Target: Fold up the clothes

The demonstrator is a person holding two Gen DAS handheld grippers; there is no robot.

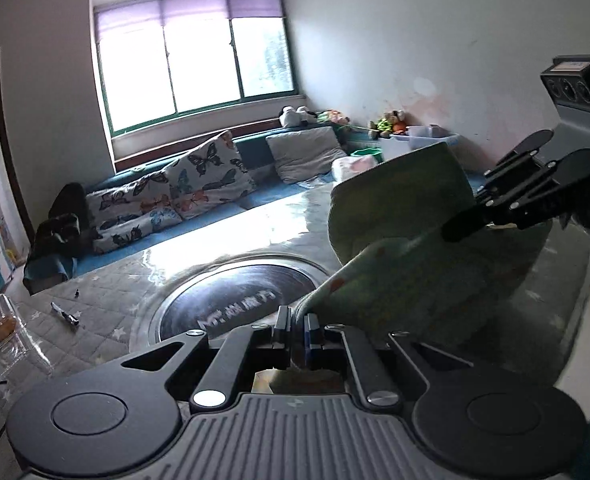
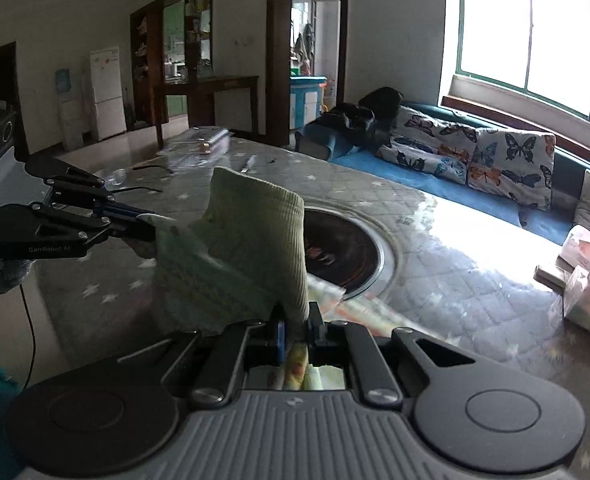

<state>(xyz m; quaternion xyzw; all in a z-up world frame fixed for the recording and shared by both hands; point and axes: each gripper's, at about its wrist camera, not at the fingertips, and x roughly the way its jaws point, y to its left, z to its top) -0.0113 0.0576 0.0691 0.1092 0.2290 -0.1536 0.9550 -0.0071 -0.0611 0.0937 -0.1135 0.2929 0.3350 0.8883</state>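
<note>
Left claw (image 1: pixel 298 326) and right claw (image 2: pixel 295 320), each pinched nearly shut on an edge of the pale green garment (image 1: pixel 407 240), hold it clear above the quilted table (image 1: pixel 107 320). The cloth spans claw to claw, so its long axis runs between them; neither hand is nearer. Its ribbed hem (image 2: pixel 263 196) points upward, away from the round inset (image 2: pixel 347 256) behind.

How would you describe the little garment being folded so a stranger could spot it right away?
Find the quilted star-print table with a round dark hob sunk in its middle. Above it, both tongs, left and right, pinch a small pale green garment. Its ribbed cuff and printed fabric set it apart; nothing else is held up.
</note>
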